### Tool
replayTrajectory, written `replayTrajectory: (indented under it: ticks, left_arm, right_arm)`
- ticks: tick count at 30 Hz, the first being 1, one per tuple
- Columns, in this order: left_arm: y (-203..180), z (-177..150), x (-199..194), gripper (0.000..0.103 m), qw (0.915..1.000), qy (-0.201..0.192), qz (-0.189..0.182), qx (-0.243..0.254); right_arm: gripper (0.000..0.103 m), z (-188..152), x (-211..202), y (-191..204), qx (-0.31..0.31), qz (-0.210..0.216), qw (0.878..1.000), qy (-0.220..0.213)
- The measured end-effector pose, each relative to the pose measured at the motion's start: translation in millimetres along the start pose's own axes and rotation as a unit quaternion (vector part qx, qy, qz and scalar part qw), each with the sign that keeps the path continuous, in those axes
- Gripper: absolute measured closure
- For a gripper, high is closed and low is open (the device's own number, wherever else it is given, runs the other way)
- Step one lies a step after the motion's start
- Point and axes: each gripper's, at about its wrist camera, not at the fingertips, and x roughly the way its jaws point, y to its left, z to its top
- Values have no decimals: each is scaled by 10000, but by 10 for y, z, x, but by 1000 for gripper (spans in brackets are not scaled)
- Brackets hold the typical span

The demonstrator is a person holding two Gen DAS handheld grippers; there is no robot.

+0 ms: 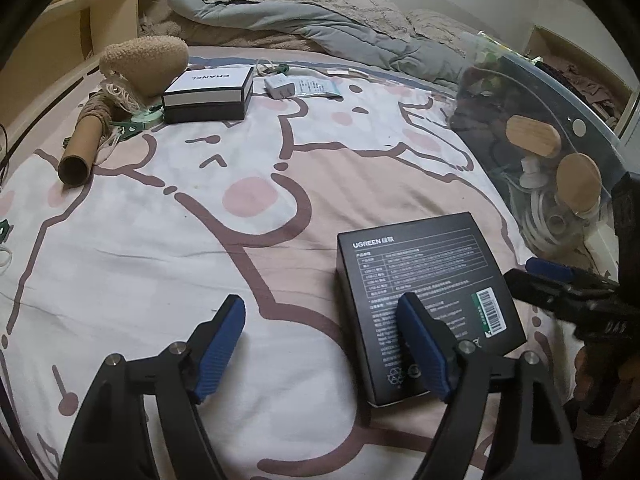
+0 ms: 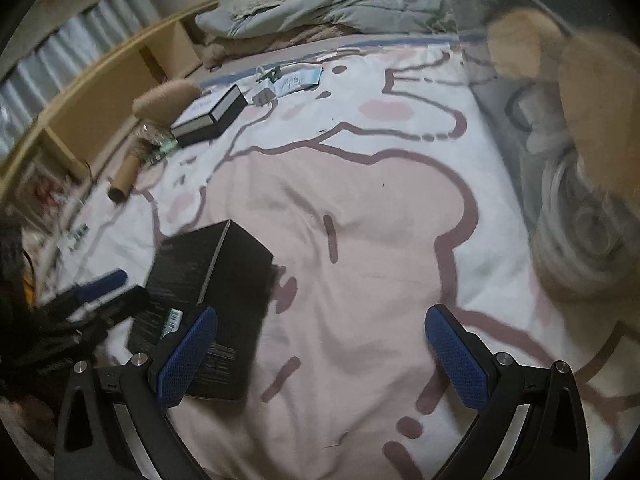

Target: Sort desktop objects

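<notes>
The bed (image 1: pixel 340 184), under a cartoon-printed pink-and-white sheet, carries the things to be sorted; a clear plastic storage bin (image 1: pixel 560 152) stands at its 3 o'clock edge. The flat black cardboard UGREEN box (image 1: pixel 424 300) lies free on the sheet at 5 o'clock in the left view. The step in hand appears to be the pause between placements. The left tool (image 1: pixel 322 312) stands apart, one pad over the box but gripping nothing. The right tool (image 2: pixel 322 328) is likewise apart and empty. Next, a fresh item, perhaps the far black-and-white CHANEL box (image 1: pixel 208 94) at 11 o'clock, needs reaching.
</notes>
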Motion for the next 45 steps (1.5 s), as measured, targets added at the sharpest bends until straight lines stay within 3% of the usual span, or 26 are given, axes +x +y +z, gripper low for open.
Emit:
replayTrajectory:
  ticks: [5,7,8,17,21,24,26,29,33,37,45]
  left_arm:
    - [1,-3,3,23,9999,-24,123,54]
    - [-7,-10,-13,23,9998,-36,174,73]
    - [-8,-13,-16,23,9998,-39,194,80]
    - [-10,-17,-17,20,9995,-50,290,84]
    - [-1,-15,-17,19,9995,-43,299,65]
    - [-19,-20,-28,19,9993,-68,357,95]
    - [-36,-20,-36,19,9989,-102,439,117]
    - [-15,-22,-63,19,9981,-162,589,118]
    - [101,7,-93,20,9973,-154,704,-106]
    - [197,18,-146,22,9979,-164,481,-412]
    - [214,71,-518,22,9939,-810,-387,-641]
  right_arm:
    - [1,-40,43,-167,1034,834,9910,165]
    - [15,-40,36,-147,1142,1173,9864,143]
    - [16,-38,40,-135,1167,1271,9849,146]
    - [20,-43,289,-84,1588,1823,9694,425]
    - [20,-42,333,20,1393,1800,9728,430]
    - [21,-51,352,79,1341,2127,9666,496]
    - [26,-69,375,137,1376,2504,9565,590]
    - [30,-78,342,176,1375,2740,9502,555]
    - [48,-51,268,169,1536,3134,9361,435]
    - [52,-28,211,216,1537,3159,9355,377]
    - [53,9,135,340,1633,3496,9222,238]
